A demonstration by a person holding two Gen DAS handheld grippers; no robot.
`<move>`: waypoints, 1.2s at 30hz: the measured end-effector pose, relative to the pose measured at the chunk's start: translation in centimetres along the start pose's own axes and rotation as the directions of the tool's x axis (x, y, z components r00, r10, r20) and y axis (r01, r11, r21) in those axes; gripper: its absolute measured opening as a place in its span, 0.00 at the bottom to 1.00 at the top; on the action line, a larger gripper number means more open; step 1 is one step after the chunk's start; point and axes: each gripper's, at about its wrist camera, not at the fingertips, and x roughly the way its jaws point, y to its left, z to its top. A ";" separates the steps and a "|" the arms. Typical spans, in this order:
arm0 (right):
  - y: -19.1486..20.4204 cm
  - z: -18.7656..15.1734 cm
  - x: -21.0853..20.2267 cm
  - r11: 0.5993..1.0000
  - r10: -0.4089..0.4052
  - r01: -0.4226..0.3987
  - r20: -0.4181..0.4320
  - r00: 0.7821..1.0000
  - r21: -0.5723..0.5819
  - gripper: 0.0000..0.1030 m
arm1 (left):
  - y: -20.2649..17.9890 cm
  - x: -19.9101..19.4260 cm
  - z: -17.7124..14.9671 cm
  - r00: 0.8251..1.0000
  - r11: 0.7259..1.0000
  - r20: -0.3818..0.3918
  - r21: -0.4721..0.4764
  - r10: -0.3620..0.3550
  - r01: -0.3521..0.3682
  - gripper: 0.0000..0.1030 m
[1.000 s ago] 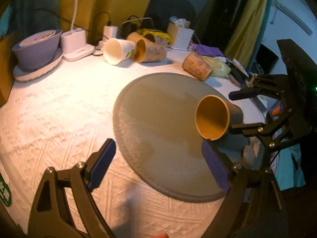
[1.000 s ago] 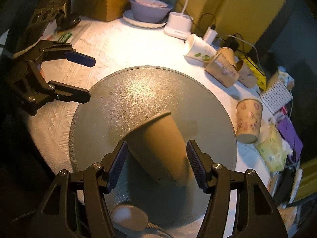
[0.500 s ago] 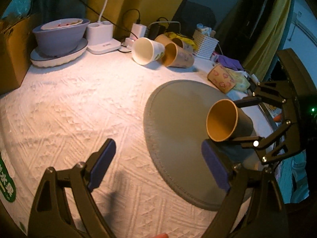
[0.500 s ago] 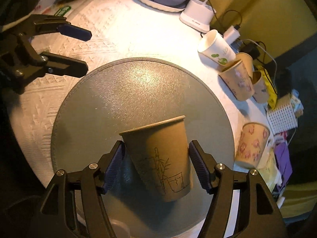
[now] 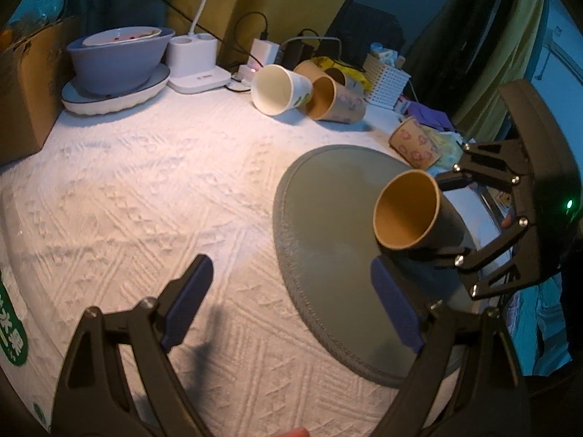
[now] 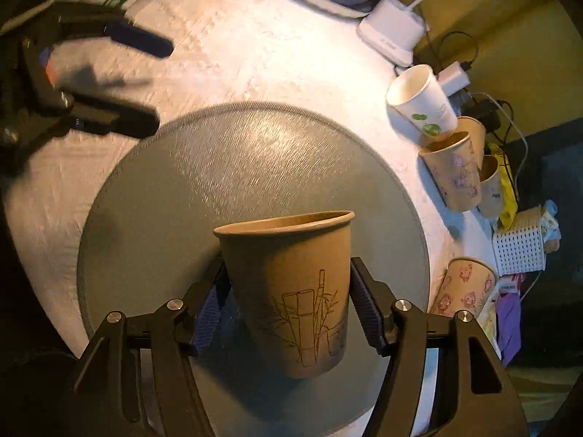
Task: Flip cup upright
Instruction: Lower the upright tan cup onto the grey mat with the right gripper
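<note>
Right wrist | right tool [image 6: 288,313] clamps cup [image 6: 291,291], base hidden | left tool [image 5: 291,302] apart, blurred

Brown paper cup [image 6: 291,291] w/ bamboo line drawing, empty, tan inside. Off mat, gripped mid-body, tilted, rim up-ish, mouth [image 5: 406,211] facing left wrist cam.

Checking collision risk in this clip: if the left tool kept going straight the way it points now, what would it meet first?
Probably the white tablecloth: the open left tool points across bare cloth, toward the white paper cup lying on its side far ahead. The gray round mat lies just right of that line. Depth is hard to judge.
</note>
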 end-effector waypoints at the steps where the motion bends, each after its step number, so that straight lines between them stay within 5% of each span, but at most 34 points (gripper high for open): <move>1: -0.2 0.0 -0.2 1.000 0.001 -0.001 0.014 1.000 0.018 0.65 | 0.0 0.0 0.0 1.000 1.000 0.002 0.000 0.002 -0.002 0.87; 15: -4.1 -3.2 -1.9 0.918 -0.034 -0.072 0.259 0.965 0.390 0.65 | -2.5 0.3 0.2 1.000 0.999 -0.019 0.036 0.014 -0.013 0.87; 22: -5.0 -6.2 -3.1 0.833 -0.075 -0.187 0.441 0.894 0.521 0.66 | -4.4 0.8 0.6 0.999 0.998 -0.030 0.063 0.026 -0.024 0.87; 29: -4.3 -8.6 -4.1 0.798 -0.111 -0.254 0.548 0.829 0.547 0.66 | -6.3 1.6 0.6 0.999 0.996 -0.044 0.091 0.023 -0.019 0.87; 36: -3.8 -10.3 -4.0 0.784 -0.098 -0.286 0.564 0.820 0.551 0.67 | -7.7 2.1 0.7 0.998 0.993 -0.056 0.113 0.018 -0.012 0.87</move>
